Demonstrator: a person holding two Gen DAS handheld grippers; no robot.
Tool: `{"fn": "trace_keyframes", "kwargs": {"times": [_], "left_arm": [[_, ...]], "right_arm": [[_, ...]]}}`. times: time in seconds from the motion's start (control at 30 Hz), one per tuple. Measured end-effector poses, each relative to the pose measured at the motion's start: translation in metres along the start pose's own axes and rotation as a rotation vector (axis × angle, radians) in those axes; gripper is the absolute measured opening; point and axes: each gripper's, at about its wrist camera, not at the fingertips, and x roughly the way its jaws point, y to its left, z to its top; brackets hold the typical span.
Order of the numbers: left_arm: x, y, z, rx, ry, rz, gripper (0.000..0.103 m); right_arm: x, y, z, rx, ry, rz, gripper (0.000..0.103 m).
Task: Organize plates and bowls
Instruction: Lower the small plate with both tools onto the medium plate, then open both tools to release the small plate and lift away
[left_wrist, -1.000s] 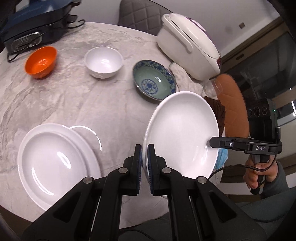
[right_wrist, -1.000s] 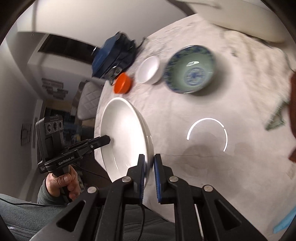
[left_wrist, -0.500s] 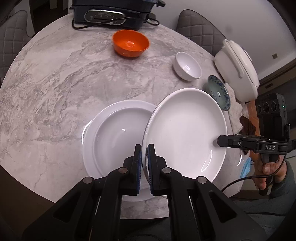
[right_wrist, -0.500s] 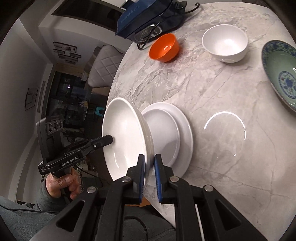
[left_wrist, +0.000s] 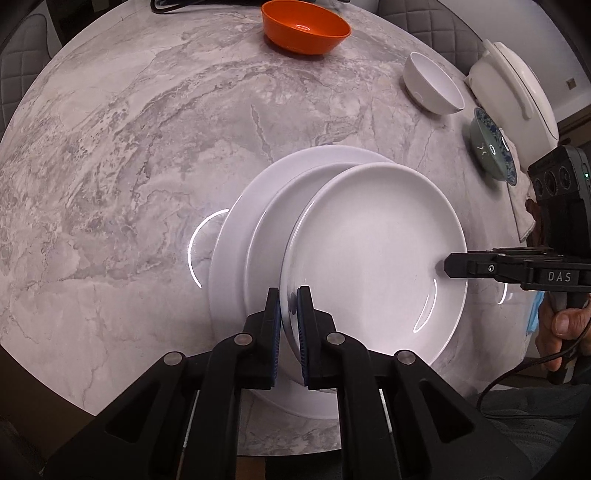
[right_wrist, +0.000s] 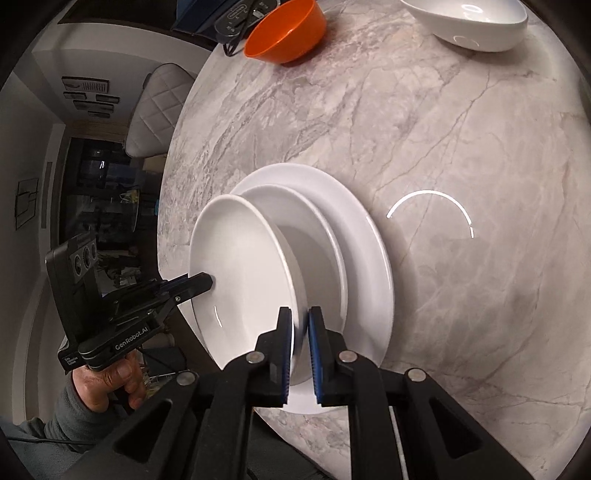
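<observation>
A: Well, what is gripped by the left tool (left_wrist: 289, 310)?

B: The near rim of a white dish (left_wrist: 373, 254) is clamped between its blue pads. The opposite rim is pinched by the right tool (right_wrist: 300, 332), seen from the left camera at the far right (left_wrist: 448, 265).

A: And where is the dish held?

B: It is held tilted, just ahead of both tools, over a stack (left_wrist: 255, 229) of two white plates on the marble table (left_wrist: 110, 147). Whether its lower edge is touching the stack cannot be told.

A: What else is seen beyond the left tool?

B: An orange bowl (left_wrist: 304, 27) is set far ahead. A white bowl (left_wrist: 432, 83) and a blue-patterned bowl (left_wrist: 493, 149) are placed ahead to the right, beside a white cooker (left_wrist: 513, 85).

A: From the right tool?

B: The orange bowl (right_wrist: 286, 31) and white bowl (right_wrist: 465, 22) are seen far ahead.
</observation>
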Motion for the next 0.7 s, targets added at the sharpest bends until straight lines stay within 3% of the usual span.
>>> {"fn": "trace_keyframes", "kwargs": {"times": [0.7], "left_arm": [[0.022,0.004,0.009,0.051,0.025,-0.004,0.008]], "right_arm": [[0.020,0.007,-0.003,-0.019,-0.037,-0.138,0.013]]}}
